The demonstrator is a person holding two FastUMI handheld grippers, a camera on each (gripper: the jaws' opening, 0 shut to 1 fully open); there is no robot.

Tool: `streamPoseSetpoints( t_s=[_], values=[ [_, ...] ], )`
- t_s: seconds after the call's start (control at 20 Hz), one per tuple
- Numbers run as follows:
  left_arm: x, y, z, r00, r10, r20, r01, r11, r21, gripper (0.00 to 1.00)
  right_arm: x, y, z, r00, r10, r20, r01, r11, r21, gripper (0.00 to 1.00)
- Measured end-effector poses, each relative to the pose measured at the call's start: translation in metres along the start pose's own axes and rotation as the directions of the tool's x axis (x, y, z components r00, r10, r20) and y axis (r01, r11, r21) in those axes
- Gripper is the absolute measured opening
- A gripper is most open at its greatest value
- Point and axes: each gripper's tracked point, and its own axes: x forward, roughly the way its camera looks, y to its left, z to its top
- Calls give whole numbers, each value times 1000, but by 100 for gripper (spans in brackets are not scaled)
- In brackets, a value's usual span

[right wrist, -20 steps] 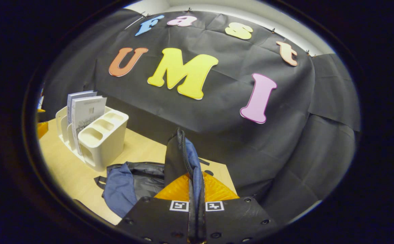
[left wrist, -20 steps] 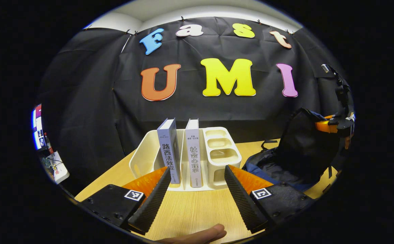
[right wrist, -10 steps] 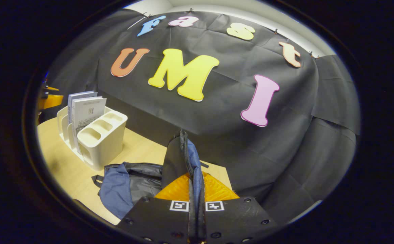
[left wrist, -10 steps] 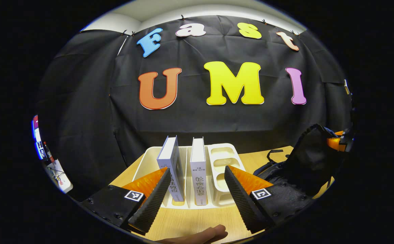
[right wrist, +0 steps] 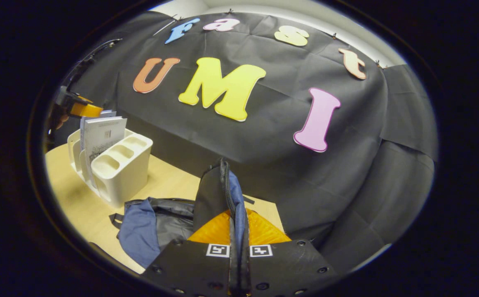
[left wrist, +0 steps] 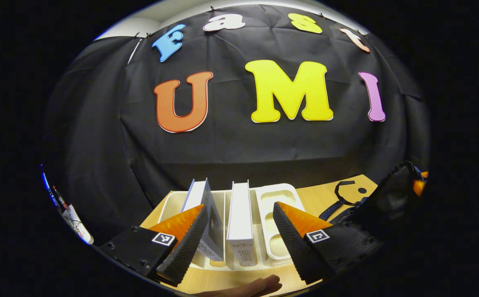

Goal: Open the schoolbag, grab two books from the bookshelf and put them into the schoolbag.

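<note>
Currently, two books point(left wrist: 240, 218) stand upright in the white bookshelf point(left wrist: 278, 194) on the table point(right wrist: 163, 177). My left gripper point(left wrist: 237, 243) is spread wide just above them. My right gripper point(right wrist: 238, 231) is clenched on the schoolbag flap point(right wrist: 217, 189), lifted beside the bookshelf.

Open left gripper point(left wrist: 235, 239) above two books point(left wrist: 239, 218)

Two pale books point(left wrist: 239, 220) are standing upright, spines up, in adjoining slots of the cream bookshelf point(right wrist: 118, 165) on the wooden table. Just beside it the black-and-blue schoolbag point(right wrist: 157, 225) is lying open, one flap point(right wrist: 219, 194) being held upright.
</note>
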Motion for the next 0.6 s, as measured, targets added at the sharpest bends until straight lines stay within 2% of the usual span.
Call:
streamPoseSetpoints(
  t_s=[0.15, 0.3, 0.6],
  values=[
    [20, -10, 9, 999, -40, -37, 41, 998, 37, 99, -2, 4, -7, 1000, 7, -13, -7, 1000, 18, 3],
    [35, -12, 13, 997, -44, -70, 48, 997, 68, 99, -4, 4, -10, 1000, 15, -14, -14, 1000, 19, 3],
    [57, 0, 7, 988, 12, -154, 7, 993, 120, 97, -4, 3, -19, 999, 43, -7, -43, 998, 48, 3]
  ],
)
